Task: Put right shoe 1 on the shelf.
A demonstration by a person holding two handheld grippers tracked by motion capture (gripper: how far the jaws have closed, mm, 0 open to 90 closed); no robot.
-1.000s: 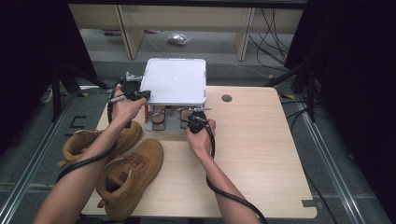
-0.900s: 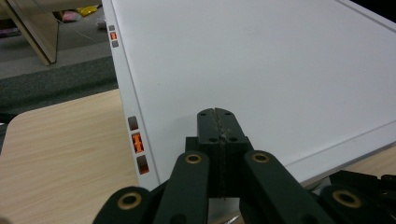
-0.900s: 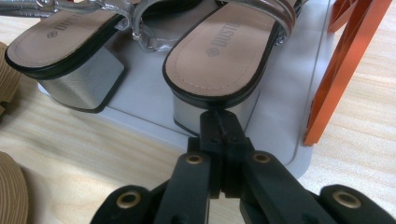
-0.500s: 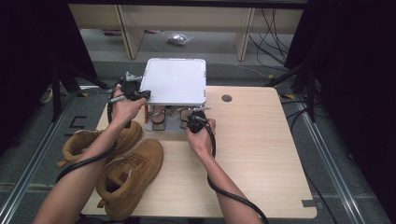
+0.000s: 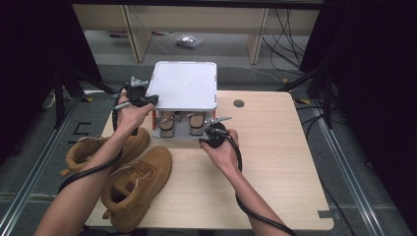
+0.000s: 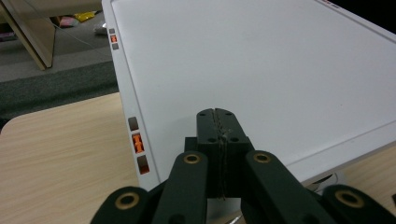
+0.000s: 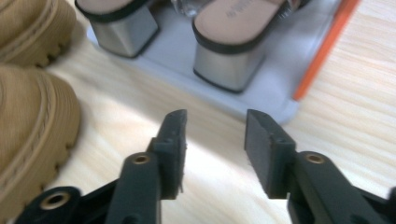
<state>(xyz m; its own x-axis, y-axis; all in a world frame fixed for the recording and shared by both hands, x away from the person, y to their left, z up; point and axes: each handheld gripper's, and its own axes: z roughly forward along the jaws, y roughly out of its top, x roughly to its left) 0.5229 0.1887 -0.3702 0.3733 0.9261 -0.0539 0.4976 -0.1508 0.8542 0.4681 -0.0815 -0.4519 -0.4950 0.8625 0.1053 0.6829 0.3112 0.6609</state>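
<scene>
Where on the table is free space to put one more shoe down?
The table is bare on its right half, from the right gripper to the right edge, and along the near edge right of the boots. The left side is crowded: boots, shoe rack, left gripper.

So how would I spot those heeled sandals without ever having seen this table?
Find the white two-level plastic rack at the far edge of the pale wooden table. On its lower shelf stands a pair of block-heeled sandals, silver heels toward you, unlike the tan suede boots lying on the tabletop.
</scene>
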